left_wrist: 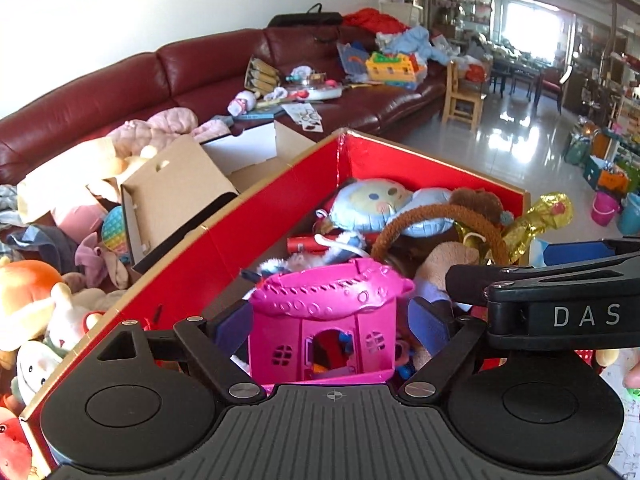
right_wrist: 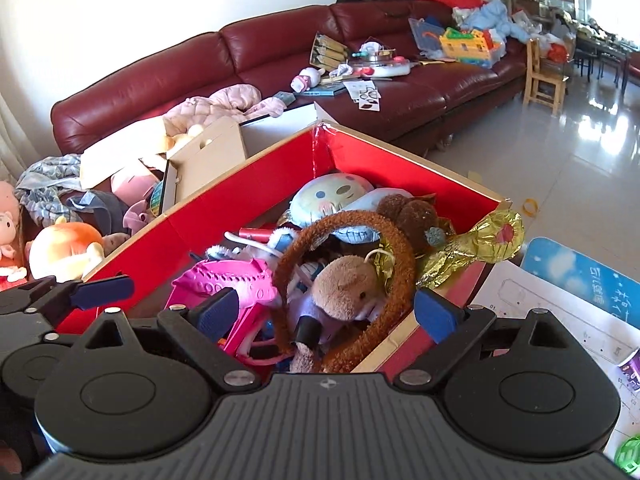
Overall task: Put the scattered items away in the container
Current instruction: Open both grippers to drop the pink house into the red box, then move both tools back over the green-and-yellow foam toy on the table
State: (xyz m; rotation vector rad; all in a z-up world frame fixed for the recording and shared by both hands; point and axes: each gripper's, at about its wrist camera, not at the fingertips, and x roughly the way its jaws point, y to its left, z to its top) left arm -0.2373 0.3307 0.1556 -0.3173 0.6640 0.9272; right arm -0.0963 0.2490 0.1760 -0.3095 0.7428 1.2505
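Between the blue pads (left_wrist: 234,326) of the left gripper (left_wrist: 330,326) stands a bright pink plastic toy house with a bumpy roof and cut-out windows (left_wrist: 324,320). The fingers are spread wide, a gap on each side of the house; pads not pressing it. House sits inside the large cardboard box with red inner walls (left_wrist: 256,220), at the box's near end, toward its left wall.

Right gripper (right_wrist: 326,314): fingers equally far apart, blue pads (right_wrist: 436,314) clear of everything. Below the gap lies a tan plush animal in a pale lilac garment (right_wrist: 344,292), ringed by a brown fuzzy hoop (right_wrist: 400,256); both lie in the box by its near right wall. Nothing is clamped.

Deeper in the box: a pale blue round-faced foil balloon (right_wrist: 332,196) toward the far corner, a dark brown plush (right_wrist: 408,212) at the right wall, a crumpled gold foil balloon (right_wrist: 476,240) hanging over the right rim.

Outside the box: left side, an orange-and-white plush (right_wrist: 64,248) and an open plain cardboard carton (right_wrist: 208,164). Behind, a dark red leather sofa (right_wrist: 280,52) littered with toys. Right side, printed white paper sheets (right_wrist: 560,312) on the floor.
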